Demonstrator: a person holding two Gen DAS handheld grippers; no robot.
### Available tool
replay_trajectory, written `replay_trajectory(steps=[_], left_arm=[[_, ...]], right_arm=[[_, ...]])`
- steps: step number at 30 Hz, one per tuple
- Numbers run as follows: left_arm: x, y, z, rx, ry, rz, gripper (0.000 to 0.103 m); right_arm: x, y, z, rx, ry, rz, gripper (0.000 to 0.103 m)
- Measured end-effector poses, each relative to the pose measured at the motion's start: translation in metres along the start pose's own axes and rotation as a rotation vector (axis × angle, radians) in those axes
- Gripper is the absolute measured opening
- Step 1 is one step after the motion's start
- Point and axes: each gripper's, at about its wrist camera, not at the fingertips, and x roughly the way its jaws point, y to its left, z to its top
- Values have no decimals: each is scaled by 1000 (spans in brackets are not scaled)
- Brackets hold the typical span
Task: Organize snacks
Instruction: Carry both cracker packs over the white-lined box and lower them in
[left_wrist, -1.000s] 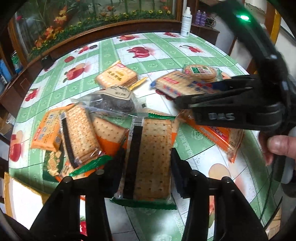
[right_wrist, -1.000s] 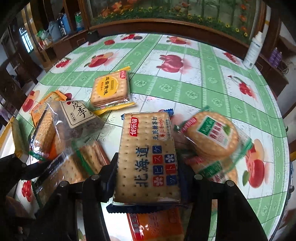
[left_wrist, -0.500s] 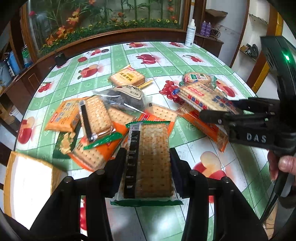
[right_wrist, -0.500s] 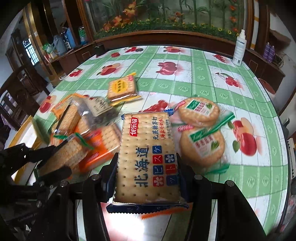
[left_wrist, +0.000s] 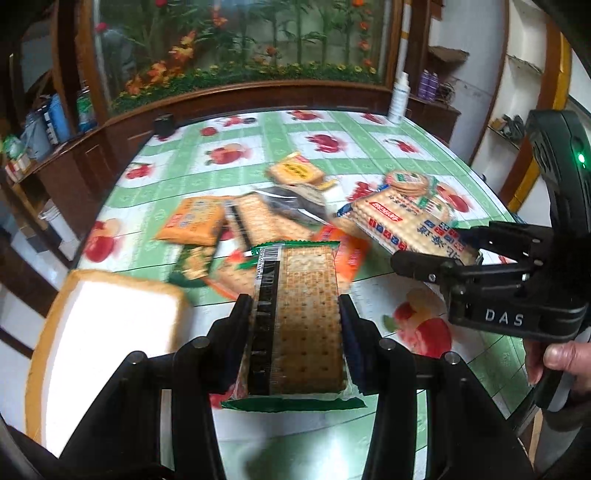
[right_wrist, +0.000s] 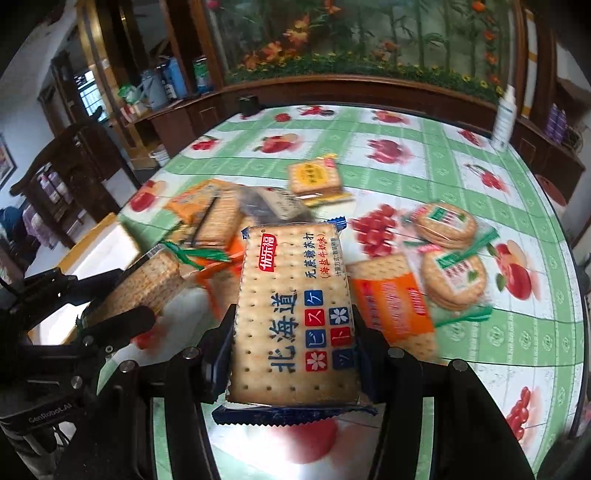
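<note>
Above a table spread with a fruit-print green cloth, the left gripper has its fingers closed on a green-edged cracker pack, held clear of the snack pile; the right gripper clamps a blue-edged soda cracker pack the same way; a white foam box sits at the table's left edge; round biscuit packs lie to the right.

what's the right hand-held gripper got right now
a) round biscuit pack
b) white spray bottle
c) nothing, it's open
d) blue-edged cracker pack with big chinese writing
d: the right hand-held gripper is clamped on both sides of the blue-edged cracker pack, lifted above the table.
</note>
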Motion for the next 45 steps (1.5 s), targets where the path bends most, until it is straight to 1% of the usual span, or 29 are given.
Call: replay_trajectory(steps=[8,13,17,21,24,30,36,38,41,45], left_arm=[[-33,51,-11,-79,-29,91,48],[-49,93,-20,-153,-35,162,48],[-51,126,-32,-224,-16,213,48],[-45,152,-46,-297,14,245,48],[-39,165,-53,-327,34,266,48],[-26,186,-68,-378,81,297,48],[-15,206,-77,-442,119,290,48],[-12,209,-80,-449,132,294,48],[-7,215,-82,-474,147,278,49],[-2,216,-85,-478,165,287,49]], right_arm=[[10,58,15,-89,-1,72,55],[21,99,26,-154,4,125,55],[32,133,34,-207,18,169,55],[49,160,40,-247,41,196,55],[64,176,43,-272,66,213,55],[90,196,44,-288,119,230,55],[108,218,41,-328,158,243,55],[112,223,40,-338,172,241,55],[118,228,38,-346,184,230,55],[128,226,37,-326,212,238,55]])
